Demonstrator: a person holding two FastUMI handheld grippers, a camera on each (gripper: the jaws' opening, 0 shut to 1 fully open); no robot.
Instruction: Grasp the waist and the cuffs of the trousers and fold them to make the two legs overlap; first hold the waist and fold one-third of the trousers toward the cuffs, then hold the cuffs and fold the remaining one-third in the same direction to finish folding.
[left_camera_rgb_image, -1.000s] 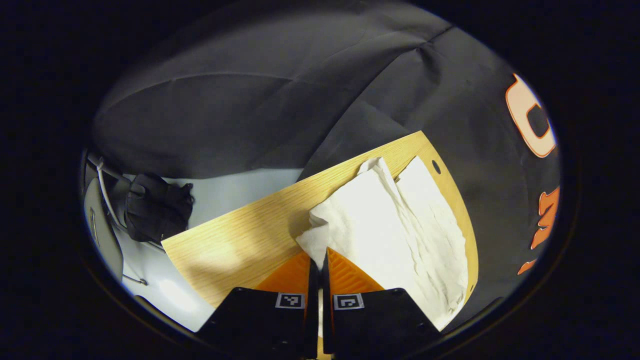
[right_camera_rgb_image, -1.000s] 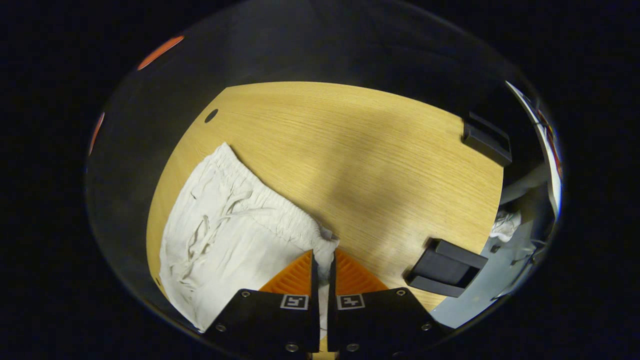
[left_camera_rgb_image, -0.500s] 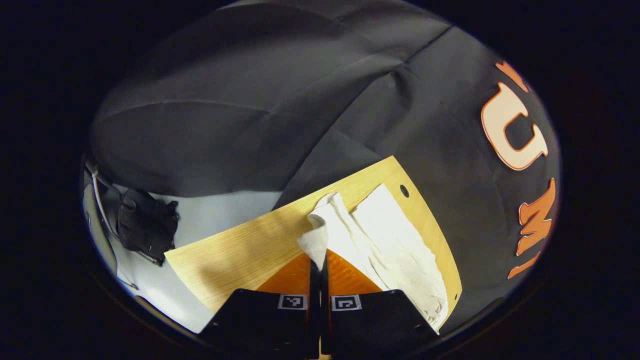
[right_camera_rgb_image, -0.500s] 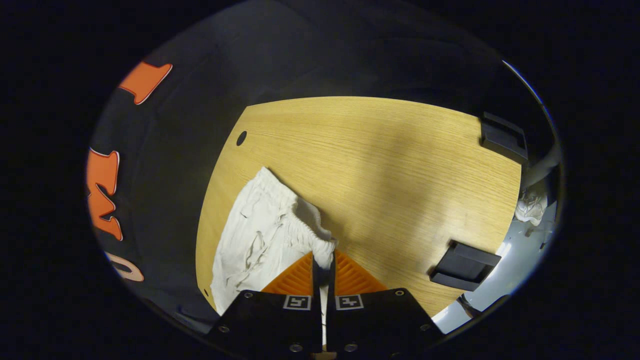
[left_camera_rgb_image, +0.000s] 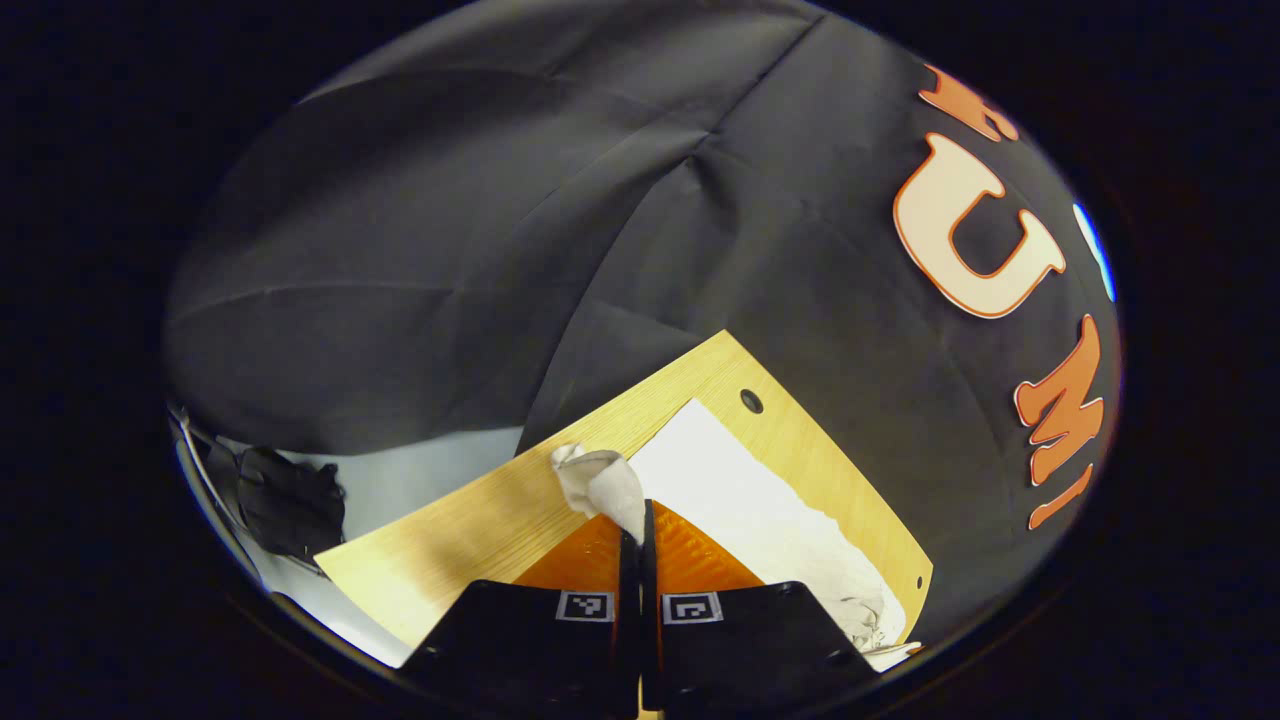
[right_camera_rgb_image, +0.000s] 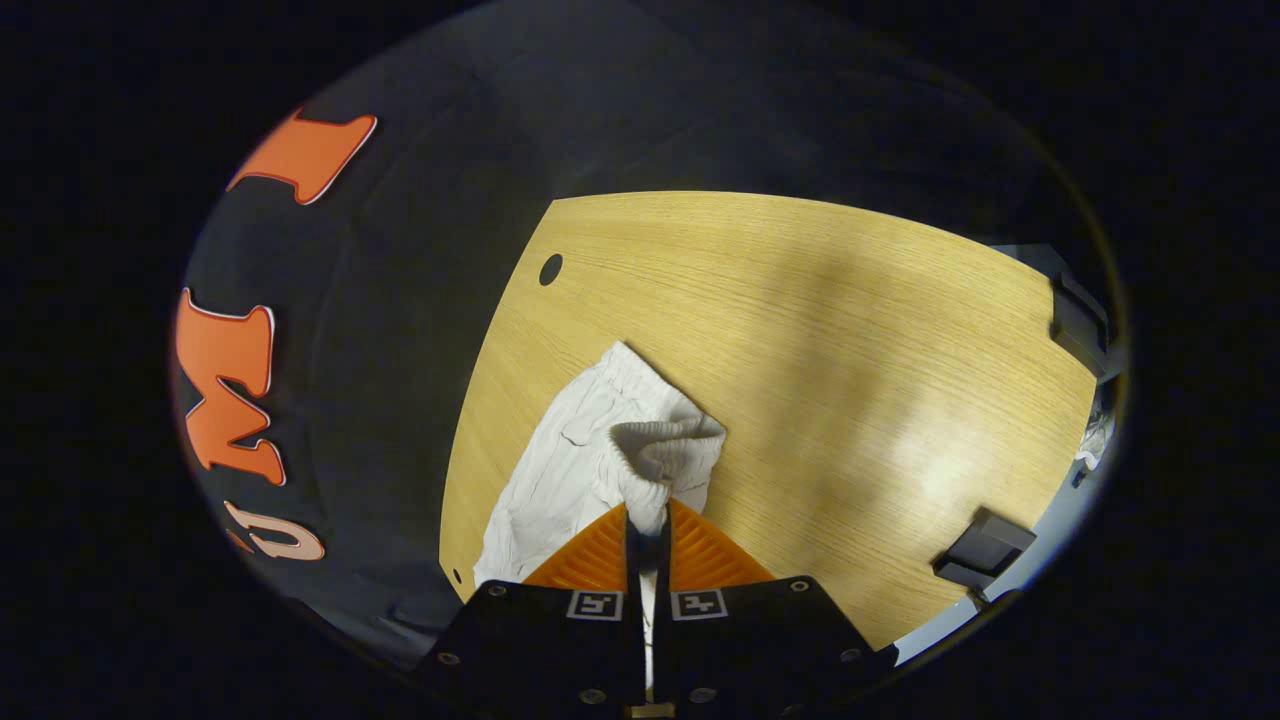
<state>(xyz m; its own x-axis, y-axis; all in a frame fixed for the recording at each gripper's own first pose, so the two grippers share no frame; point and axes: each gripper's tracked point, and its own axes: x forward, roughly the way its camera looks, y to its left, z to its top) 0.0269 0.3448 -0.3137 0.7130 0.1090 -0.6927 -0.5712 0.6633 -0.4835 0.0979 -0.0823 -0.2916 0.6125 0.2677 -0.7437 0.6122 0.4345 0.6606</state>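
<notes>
Left claw (left_camera_rgb_image: 637, 520): fingers closed on a bunched cuff (left_camera_rgb_image: 603, 482) of the white trousers (left_camera_rgb_image: 760, 510), lifted clear of the desk (left_camera_rgb_image: 470, 525). Right claw (right_camera_rgb_image: 648, 520): fingers closed on the gathered waist (right_camera_rgb_image: 662, 450), also raised. The remainder of the trousers lies on the wooden desk near its edge beside the cable hole (right_camera_rgb_image: 550, 268). A black block (right_camera_rgb_image: 985, 555) sits at the far corner.

1. Light wood-grain table top (right_camera_rgb_image: 800, 330) spans centre of right gripper view; small dark round hole (right_camera_rgb_image: 550, 269) near its upper left corner.
2. Black block-shaped object (right_camera_rgb_image: 985, 560) sits at table's lower right edge.
3. Left gripper view, lower left: crumpled black fabric bundle (left_camera_rgb_image: 288, 487) on pale floor (left_camera_rgb_image: 420, 475).
</notes>
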